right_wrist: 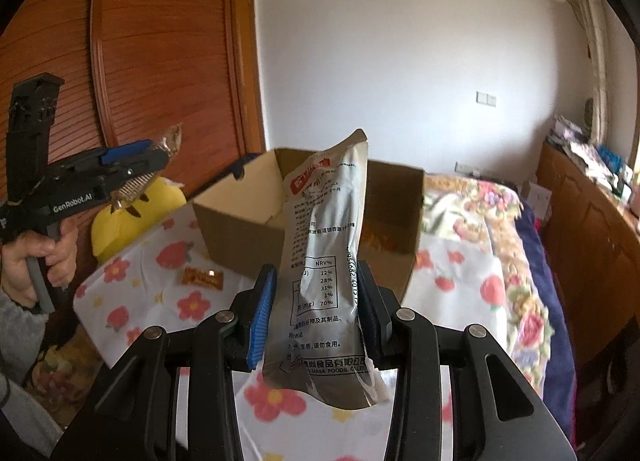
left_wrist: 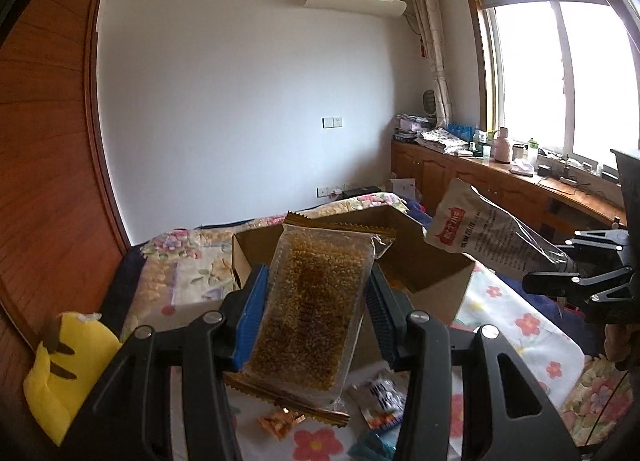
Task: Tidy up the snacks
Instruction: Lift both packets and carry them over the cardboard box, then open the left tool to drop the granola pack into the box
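Note:
My left gripper [left_wrist: 316, 293] is shut on a clear pack of golden-brown grain snack [left_wrist: 312, 301] with gold crimped ends, held up in the air in front of an open cardboard box [left_wrist: 436, 273]. My right gripper [right_wrist: 316, 297] is shut on a silver-white snack pouch [right_wrist: 324, 261] with printed text, held upright before the same box [right_wrist: 236, 221]. The pouch [left_wrist: 480, 237] and the right gripper [left_wrist: 580, 277] show at the right of the left wrist view. The left gripper [right_wrist: 156, 165] shows at the left of the right wrist view. Orange snacks lie inside the box [right_wrist: 376, 241].
The box stands on a bed with a floral cover [right_wrist: 460, 273]. Small snack packets [left_wrist: 280, 423] [left_wrist: 380, 397] [right_wrist: 202, 279] lie on the cover near me. A yellow plush toy [left_wrist: 68, 361] sits at the left by a wooden wardrobe [right_wrist: 160, 41]. A cluttered wooden counter [left_wrist: 520, 181] runs under the window.

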